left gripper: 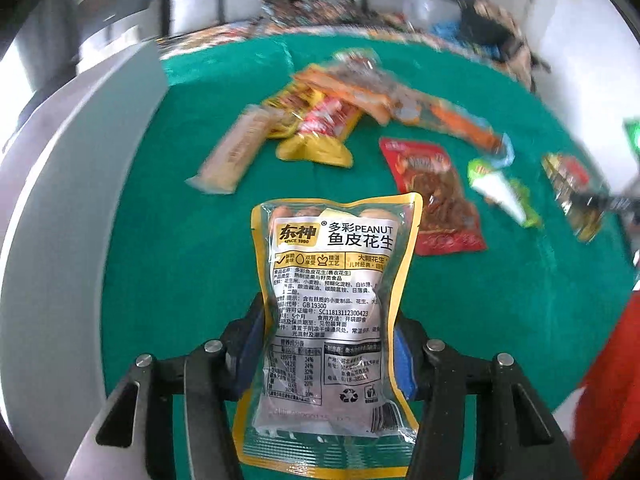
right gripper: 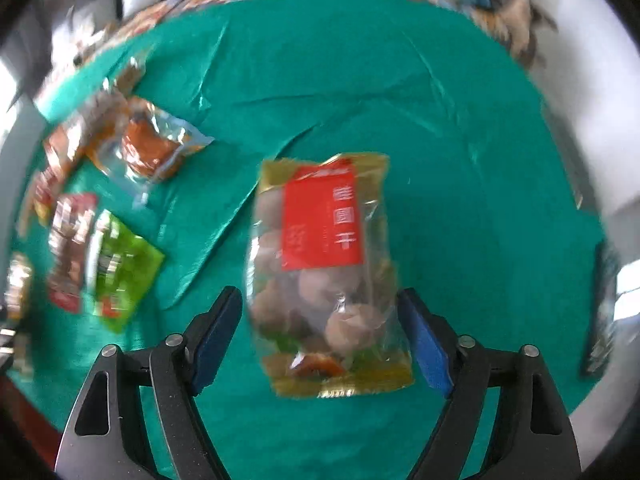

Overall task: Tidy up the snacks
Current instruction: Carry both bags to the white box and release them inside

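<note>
Left claw [left gripper: 330, 344] is clenched on the peanut pack [left gripper: 332, 300], held above the green desk [left gripper: 180, 260]. Right claw [right gripper: 320, 336] stands released around the longan pack [right gripper: 324, 276], pads apart from its edges. Loose packets [left gripper: 320, 120] lie far; near-left cloth is open.

Your green cloth [right gripper: 460, 128] lies creased across the table. Grey bin wall [left gripper: 72, 208] at its left edge. Patterned clutter [left gripper: 320, 12] lines the far edge.
</note>
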`<state>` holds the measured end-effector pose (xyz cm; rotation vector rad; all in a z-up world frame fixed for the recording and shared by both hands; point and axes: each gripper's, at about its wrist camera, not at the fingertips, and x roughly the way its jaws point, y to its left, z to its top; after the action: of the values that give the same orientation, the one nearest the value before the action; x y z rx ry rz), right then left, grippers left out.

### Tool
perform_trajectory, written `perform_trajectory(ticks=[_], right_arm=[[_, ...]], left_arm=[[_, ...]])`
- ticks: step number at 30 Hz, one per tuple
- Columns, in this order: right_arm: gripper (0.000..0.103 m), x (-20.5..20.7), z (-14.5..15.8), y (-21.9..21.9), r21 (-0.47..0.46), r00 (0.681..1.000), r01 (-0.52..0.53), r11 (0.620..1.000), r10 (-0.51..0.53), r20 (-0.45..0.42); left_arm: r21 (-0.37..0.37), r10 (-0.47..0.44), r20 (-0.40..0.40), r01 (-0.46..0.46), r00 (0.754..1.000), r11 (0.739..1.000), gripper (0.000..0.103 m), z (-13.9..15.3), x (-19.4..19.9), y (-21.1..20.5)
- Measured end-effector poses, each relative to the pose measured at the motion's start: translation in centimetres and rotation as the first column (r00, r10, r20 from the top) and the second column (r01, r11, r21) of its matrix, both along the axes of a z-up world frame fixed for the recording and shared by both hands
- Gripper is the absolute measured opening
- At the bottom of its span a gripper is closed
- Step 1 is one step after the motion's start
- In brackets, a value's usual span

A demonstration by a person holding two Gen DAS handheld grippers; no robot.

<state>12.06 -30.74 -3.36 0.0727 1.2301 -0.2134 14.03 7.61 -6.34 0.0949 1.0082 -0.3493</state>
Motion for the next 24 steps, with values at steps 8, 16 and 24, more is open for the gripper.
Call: perform_trajectory(ticks=[8,16,24], right_arm=[[0.060,-3.6,2.9,-2.2,0.151,0.991,0.062,0.987,-0.078,0.106],[0.060,-1.9,12.2,6.1,0.317,0.949,-0.185,0.930,0.086,0.302],[0.060,2.2,18.9,26.7,0.438,0.816,-0.563,0.701,0.387,0.429]], left_arm=[[-0.216,0.078,0.091,-0.057,0.993,0.975,0.053,7.1,-4.1,4.9],[-0.316,0.246,0.176,-0.182,0.953,0.931,0.053,14.0,-4.1,13.8],[-0.200,0.510,0.178,-0.477,0.842,0.856,0.054,13.3,-4.6,27.3]])
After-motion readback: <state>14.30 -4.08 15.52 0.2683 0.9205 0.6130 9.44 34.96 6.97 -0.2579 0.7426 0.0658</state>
